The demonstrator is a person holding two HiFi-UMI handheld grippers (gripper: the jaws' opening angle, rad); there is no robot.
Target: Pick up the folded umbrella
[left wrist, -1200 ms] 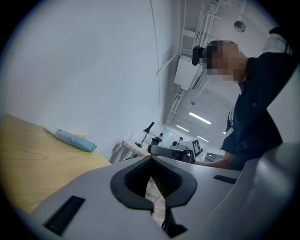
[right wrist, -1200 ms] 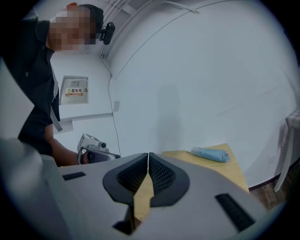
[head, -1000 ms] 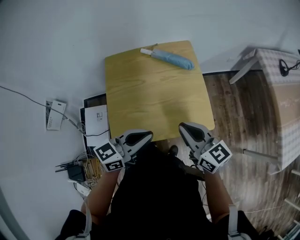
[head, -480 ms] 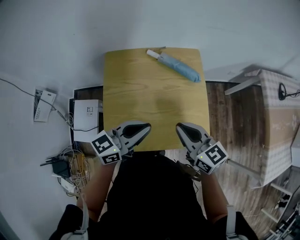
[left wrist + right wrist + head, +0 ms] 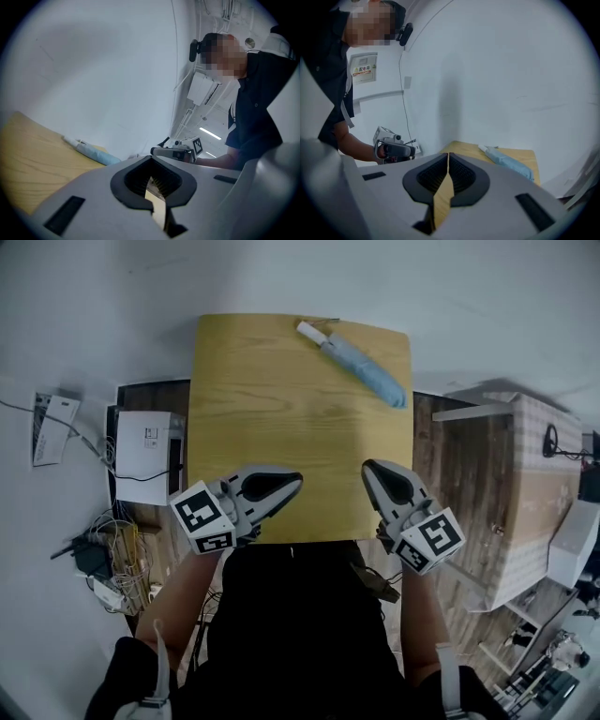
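Observation:
The folded umbrella (image 5: 361,367), light blue with a white handle, lies slantwise at the far right corner of the yellow wooden table (image 5: 272,399). My left gripper (image 5: 292,482) and right gripper (image 5: 369,469) hover over the table's near edge, both shut and holding nothing, well short of the umbrella. The left gripper view shows its jaws (image 5: 151,158) together, with the umbrella (image 5: 93,152) far ahead to the left. In the right gripper view the jaws (image 5: 448,154) are together too, and the umbrella (image 5: 508,164) lies ahead on the right.
A white wall stands right behind the table. On the floor to the left sit a white box (image 5: 145,451) and a tangle of cables (image 5: 103,563). A pale checked piece of furniture (image 5: 525,493) stands on the wooden floor to the right.
Both grippers have moved forward from in front of the table's near edge to over it. The umbrella has not moved on the table.

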